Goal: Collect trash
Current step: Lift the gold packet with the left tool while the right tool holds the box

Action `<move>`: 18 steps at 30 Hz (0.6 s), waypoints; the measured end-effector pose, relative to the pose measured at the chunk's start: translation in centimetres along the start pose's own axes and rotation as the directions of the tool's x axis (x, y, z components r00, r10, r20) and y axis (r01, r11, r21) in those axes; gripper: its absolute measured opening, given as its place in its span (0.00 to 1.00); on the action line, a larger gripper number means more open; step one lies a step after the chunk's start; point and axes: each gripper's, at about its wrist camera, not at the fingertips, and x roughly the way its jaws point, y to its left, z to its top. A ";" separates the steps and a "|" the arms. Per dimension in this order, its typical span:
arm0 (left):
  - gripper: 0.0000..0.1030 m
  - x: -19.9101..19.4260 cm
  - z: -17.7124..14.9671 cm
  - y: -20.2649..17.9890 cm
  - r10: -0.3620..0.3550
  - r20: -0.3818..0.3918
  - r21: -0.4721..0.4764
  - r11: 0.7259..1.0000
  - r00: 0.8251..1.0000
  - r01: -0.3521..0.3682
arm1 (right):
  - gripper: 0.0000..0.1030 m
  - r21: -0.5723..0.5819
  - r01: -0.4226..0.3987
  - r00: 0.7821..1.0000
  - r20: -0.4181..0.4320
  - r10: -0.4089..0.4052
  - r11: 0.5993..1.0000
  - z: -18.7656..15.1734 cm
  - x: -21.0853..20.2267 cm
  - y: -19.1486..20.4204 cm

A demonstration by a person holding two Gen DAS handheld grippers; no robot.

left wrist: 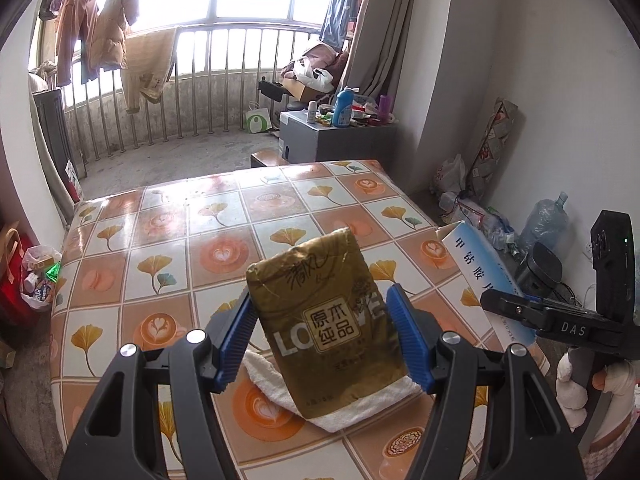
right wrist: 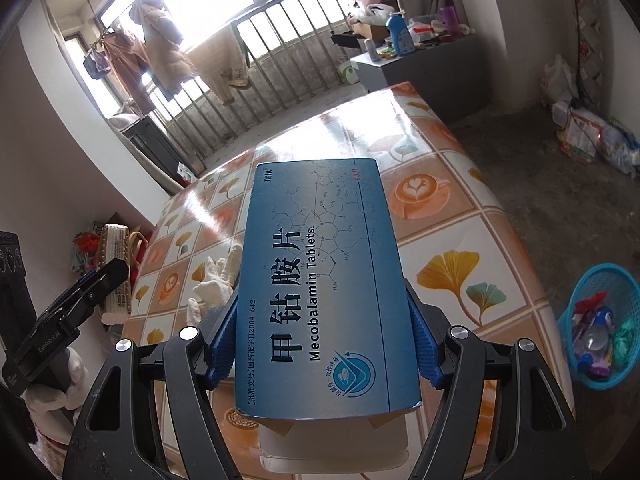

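My left gripper (left wrist: pixel 320 316) is shut on a gold tissue pack (left wrist: pixel 324 320) and holds it tilted above the tiled tablecloth (left wrist: pixel 200 240); a white cloth (left wrist: pixel 360 404) shows under the pack. My right gripper (right wrist: pixel 320 332) is shut on a blue Mecobalamin tablet box (right wrist: pixel 320 280), held above the table (right wrist: pixel 460 240). The box also shows at the right of the left wrist view (left wrist: pixel 480 264). The tissue pack shows edge-on at the left of the right wrist view (right wrist: pixel 116 272).
A blue mesh bin (right wrist: pixel 600 328) with trash stands on the floor right of the table. A plastic bag of trash (left wrist: pixel 38 276) sits on the floor left of it. A white glove (right wrist: pixel 216 284) lies on the table. A cluttered cabinet (left wrist: pixel 336 136) stands behind.
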 end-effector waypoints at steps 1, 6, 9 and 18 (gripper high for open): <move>0.62 0.2 0.3 -0.3 -0.007 -0.001 0.004 1.000 1.000 0.007 | 0.65 0.007 0.001 1.000 0.005 -0.001 1.000 0.0 -0.1 -0.2; 0.62 0.9 1.5 -2.0 -0.047 0.003 0.039 0.998 0.999 0.046 | 0.65 0.037 0.010 1.000 0.027 -0.011 0.999 -0.3 -1.1 -1.5; 0.62 1.4 2.2 -3.5 -0.081 0.005 0.062 0.995 0.997 0.081 | 0.65 0.057 0.019 0.999 0.043 -0.022 0.998 -0.3 -1.9 -2.4; 0.62 4.4 4.3 -10.3 -0.217 -0.046 0.161 0.962 0.975 0.222 | 0.65 0.151 0.059 0.991 0.113 -0.077 0.987 -0.3 -4.7 -6.0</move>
